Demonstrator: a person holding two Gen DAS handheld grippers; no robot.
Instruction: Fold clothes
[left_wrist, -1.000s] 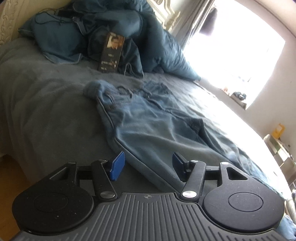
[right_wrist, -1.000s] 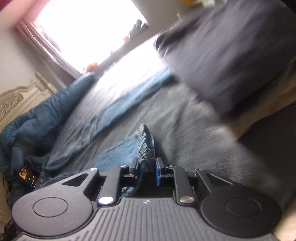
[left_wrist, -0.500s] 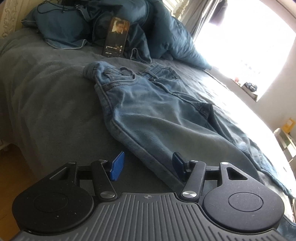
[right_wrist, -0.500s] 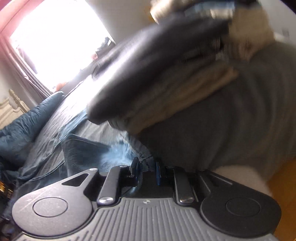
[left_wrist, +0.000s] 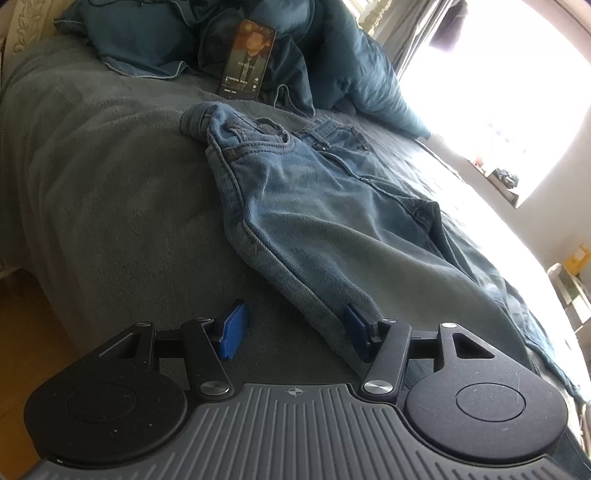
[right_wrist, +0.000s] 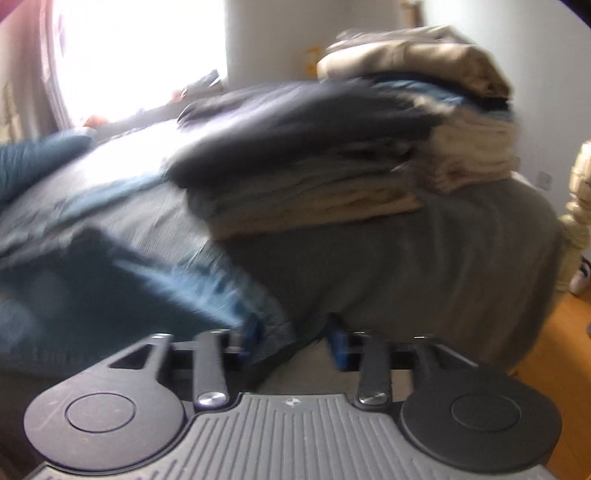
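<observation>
A pair of blue jeans (left_wrist: 325, 206) lies spread on the grey bed cover (left_wrist: 92, 184), waistband at the far end. My left gripper (left_wrist: 294, 323) is open low over the bed's near side. The outer seam of one leg runs between its fingers, close to the right pad (left_wrist: 354, 325), and neither pad presses on it. In the blurred right wrist view the jeans' leg end (right_wrist: 147, 295) lies by my right gripper (right_wrist: 294, 336). Its jaws are opening, with the hem still lying between them against the left pad (right_wrist: 251, 332).
A stack of folded clothes (right_wrist: 369, 147) sits on the bed just beyond the right gripper. A phone (left_wrist: 247, 61) leans on a rumpled blue duvet (left_wrist: 325, 55) at the head end. Wooden floor (right_wrist: 554, 350) shows past the bed's edge.
The right gripper swung right toward the folded stack, carrying the jeans' leg end, and its jaws have parted from their shut hold. The left gripper stayed open, tilting slightly.
</observation>
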